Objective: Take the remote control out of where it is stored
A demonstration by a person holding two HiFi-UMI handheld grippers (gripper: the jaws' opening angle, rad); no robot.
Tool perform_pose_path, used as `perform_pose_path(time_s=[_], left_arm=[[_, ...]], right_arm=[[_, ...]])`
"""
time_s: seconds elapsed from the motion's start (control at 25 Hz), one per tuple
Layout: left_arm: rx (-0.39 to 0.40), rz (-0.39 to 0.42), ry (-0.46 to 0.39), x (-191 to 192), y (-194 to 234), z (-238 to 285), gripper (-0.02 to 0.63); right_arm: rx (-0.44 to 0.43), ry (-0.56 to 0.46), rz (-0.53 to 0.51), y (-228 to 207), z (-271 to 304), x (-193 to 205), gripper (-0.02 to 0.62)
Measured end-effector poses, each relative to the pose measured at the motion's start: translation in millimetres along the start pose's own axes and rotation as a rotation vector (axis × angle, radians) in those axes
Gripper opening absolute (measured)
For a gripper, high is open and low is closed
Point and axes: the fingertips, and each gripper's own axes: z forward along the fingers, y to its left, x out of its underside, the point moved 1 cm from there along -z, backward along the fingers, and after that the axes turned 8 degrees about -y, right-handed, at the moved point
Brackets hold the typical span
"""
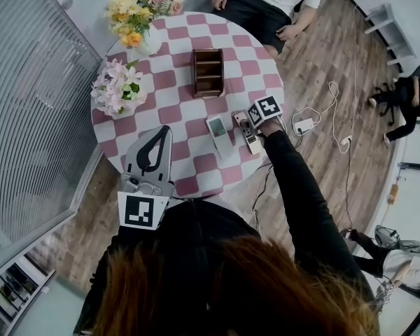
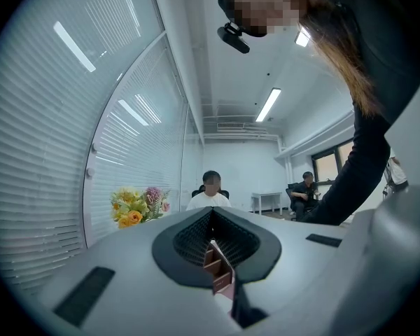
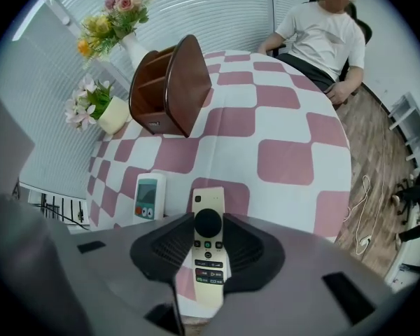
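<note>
A cream remote control [image 3: 208,224] with a black dial lies flat near the table's right front edge [image 1: 250,136]. My right gripper [image 3: 208,261] has a pad against each long side of it, shut on it, low over the cloth [image 1: 254,123]. The brown wooden organizer [image 1: 208,72] stands mid-table, beyond the remote [image 3: 169,86]. My left gripper [image 1: 163,131] hovers over the table's front left, jaws together and nothing held; in its own view [image 2: 213,257] only a thin slit shows between the pads.
A white remote with a screen [image 1: 218,128] lies just left of the cream one. Two flower pots [image 1: 117,86] [image 1: 136,19] stand at the left and back of the checkered round table [image 1: 182,103]. A person [image 1: 266,2] sits at its far side. Cables [image 1: 304,124] lie on the floor.
</note>
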Motion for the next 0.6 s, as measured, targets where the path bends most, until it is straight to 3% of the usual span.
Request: perform_pose_path(time_s=[0.12,0.16,0.44,0.6], left_arm=[[0.003,-0.001,0.003,0,-1,1,0.009],[0.004,0.0,0.003,0,-1,1,0.009],[0.008,0.002,0.007,-1,-2,4,0.009],[0.018,-0.008,0.01,0,-5,5,0.009]], right_arm=[[-0.01,-0.085,0.014,2,-8,-4,0.042],[-0.019,-0.122,0.018,4,-10,-5,0.032],[-0.019,-0.367,0.019,17,-21,-6,0.018],[-0.007,-0.563,0.016,22,-33,-14,0.017]])
